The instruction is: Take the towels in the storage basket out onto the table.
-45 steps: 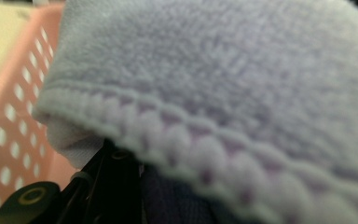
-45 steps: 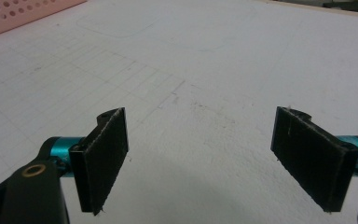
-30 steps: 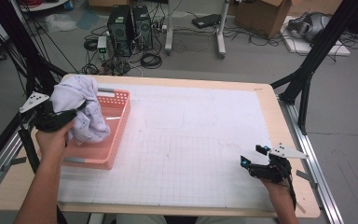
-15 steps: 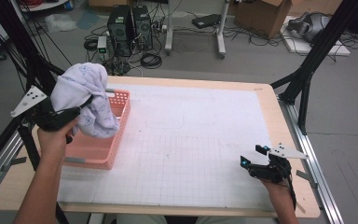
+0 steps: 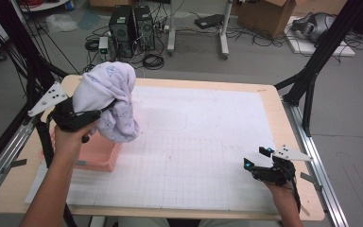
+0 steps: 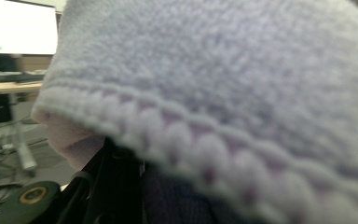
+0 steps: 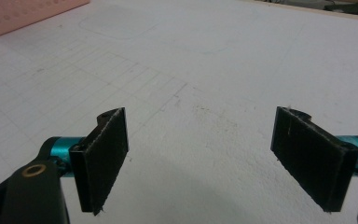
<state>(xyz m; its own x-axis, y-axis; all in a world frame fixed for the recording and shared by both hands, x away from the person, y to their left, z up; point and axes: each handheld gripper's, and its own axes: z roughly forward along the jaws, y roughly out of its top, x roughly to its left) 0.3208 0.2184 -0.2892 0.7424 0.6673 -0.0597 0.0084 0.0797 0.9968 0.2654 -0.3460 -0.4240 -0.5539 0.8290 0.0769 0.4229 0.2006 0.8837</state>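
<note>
A bunched white towel with a pale lilac pattern (image 5: pixel 108 97) hangs in the air above the pink basket (image 5: pixel 99 158) at the table's left side. My left gripper (image 5: pixel 97 115) is shut on it, with the fingertips buried in the cloth. In the left gripper view the towel's fuzzy hem (image 6: pixel 223 84) lies right against the camera and hides most of the jaws. My right gripper (image 5: pixel 256 157) rests low over the mat near the front right corner. It is open, its two black pads wide apart (image 7: pixel 205 158) with bare mat between them.
A white gridded mat (image 5: pixel 208 132) covers the wooden table. Black frame legs (image 5: pixel 312 71) stand at the table's left and right sides. Two computer towers (image 5: pixel 132 26), cables and a cardboard box (image 5: pixel 264 14) sit on the floor beyond the far edge.
The left gripper has lifted the towel up out of the pink basket and carried it a little to the right. The right gripper has stayed where it was.
</note>
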